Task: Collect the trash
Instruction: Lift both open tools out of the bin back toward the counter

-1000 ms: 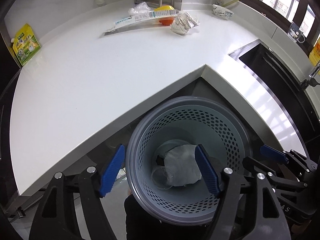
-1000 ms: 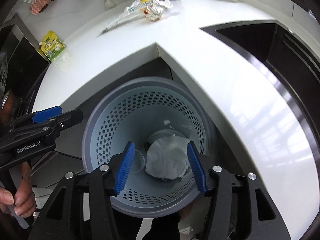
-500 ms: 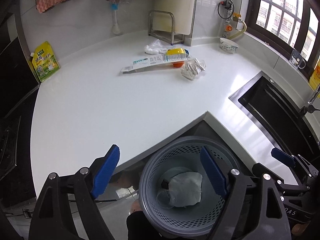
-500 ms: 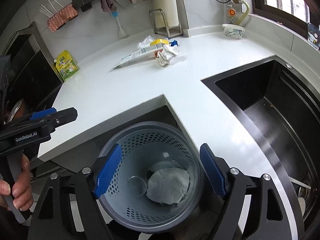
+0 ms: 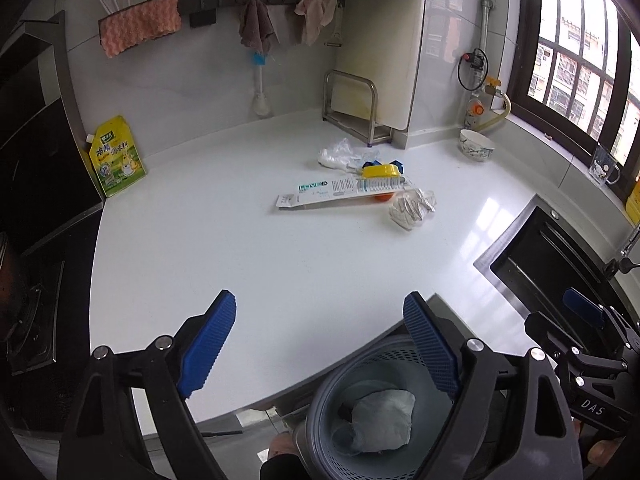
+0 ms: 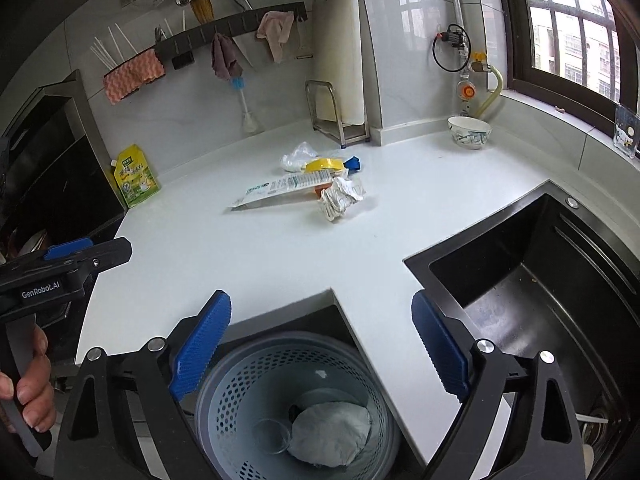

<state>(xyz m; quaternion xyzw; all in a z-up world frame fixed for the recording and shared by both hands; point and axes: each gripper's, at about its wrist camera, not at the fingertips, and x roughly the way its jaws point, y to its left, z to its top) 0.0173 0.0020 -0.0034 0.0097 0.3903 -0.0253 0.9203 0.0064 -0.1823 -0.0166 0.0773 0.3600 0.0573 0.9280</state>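
Observation:
A grey perforated basket (image 5: 316,412) (image 6: 280,340) stands below the counter's inner corner, holding a white crumpled wad (image 5: 384,416) (image 6: 332,432) and a clear cup (image 6: 272,436). My left gripper (image 5: 320,308) hangs over the counter edge beside the basket, jaws opening, nothing between them. My right gripper (image 6: 320,304) hovers above the basket, jaws likewise opening and empty. Far back on the counter lie a long toothpaste box (image 5: 320,194) (image 6: 276,190), crumpled paper (image 5: 412,208) (image 6: 340,198), a yellow brush (image 5: 380,171) (image 6: 324,165) and a plastic bag (image 5: 338,156) (image 6: 296,158).
A black sink (image 5: 552,256) (image 6: 540,280) is sunk into the counter on the right. A patterned bowl (image 5: 476,150) (image 6: 469,132) sits by the window. A yellow pouch (image 5: 116,160) (image 6: 136,180) leans at the left wall, beside a stove (image 5: 24,320). A hand (image 6: 28,392) grips the left handle.
Both grippers rose away from the basket and tilted upward, so the counter and back wall came into view. Their jaws spread wider. The white wad stays in the basket.

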